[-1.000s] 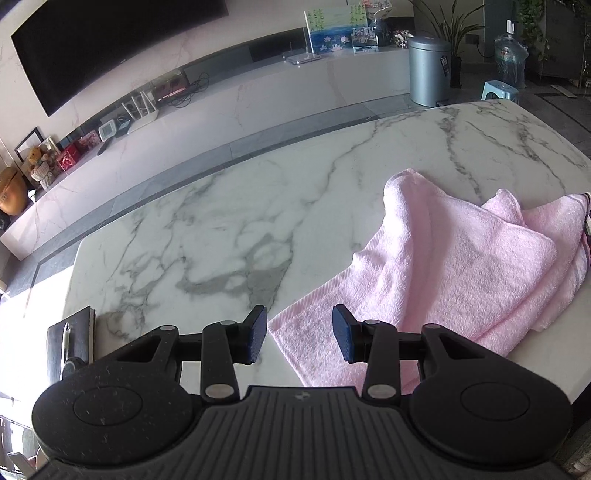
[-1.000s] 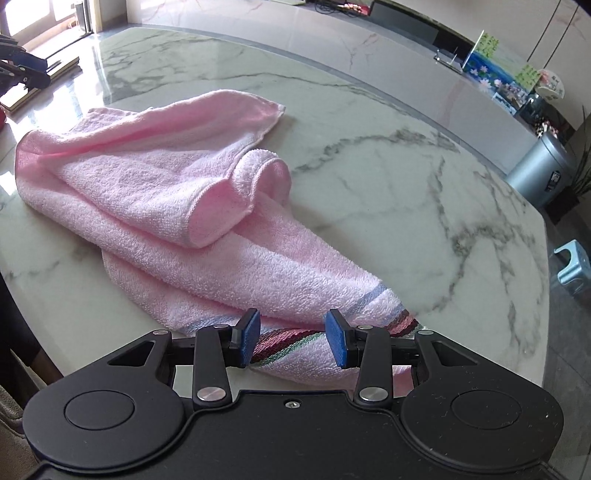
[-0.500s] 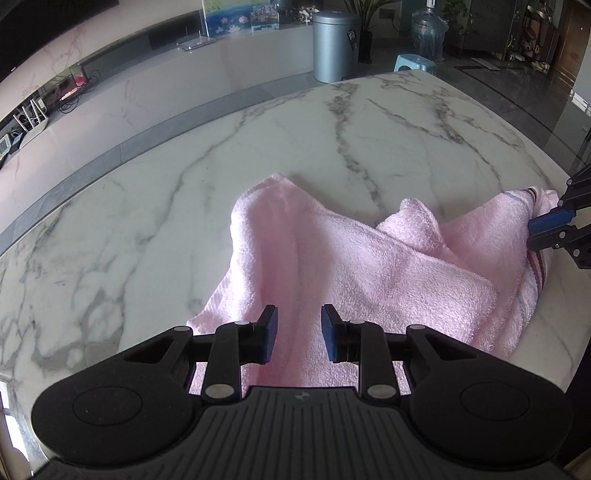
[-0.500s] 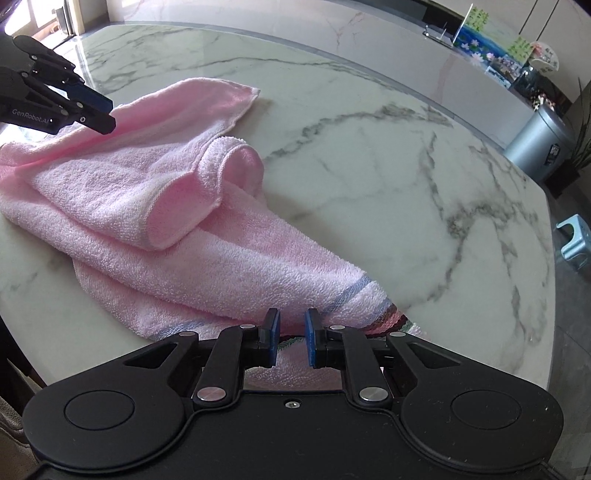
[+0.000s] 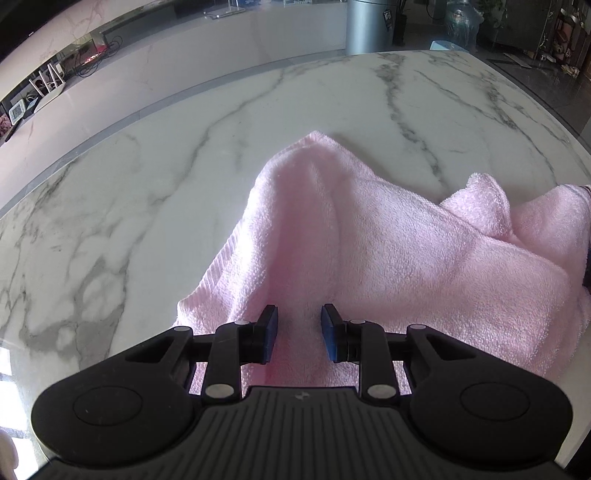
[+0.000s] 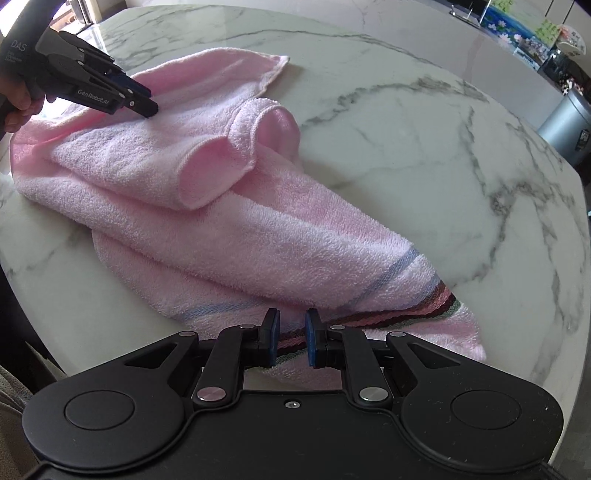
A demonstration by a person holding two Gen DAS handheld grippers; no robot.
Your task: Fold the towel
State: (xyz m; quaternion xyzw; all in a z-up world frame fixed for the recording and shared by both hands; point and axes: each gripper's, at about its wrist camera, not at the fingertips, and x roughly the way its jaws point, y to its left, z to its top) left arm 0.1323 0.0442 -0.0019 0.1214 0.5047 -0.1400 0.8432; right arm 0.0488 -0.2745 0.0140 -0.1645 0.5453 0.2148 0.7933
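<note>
This looks like a home living room. The white marble worktop (image 5: 147,192) stands before a long low marble media shelf (image 5: 184,48) with a router (image 5: 46,83) and cables. A metal bin (image 5: 369,22), a water bottle (image 5: 460,20) and framed pictures (image 6: 517,27) stand nearby.

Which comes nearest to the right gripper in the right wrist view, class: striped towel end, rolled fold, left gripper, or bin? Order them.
From the right gripper:
1. Striped towel end, between its jaws.
2. Rolled fold, mid-table, ahead.
3. Left gripper, far left, on the towel.
4. Bin, beyond the table, right.
</note>
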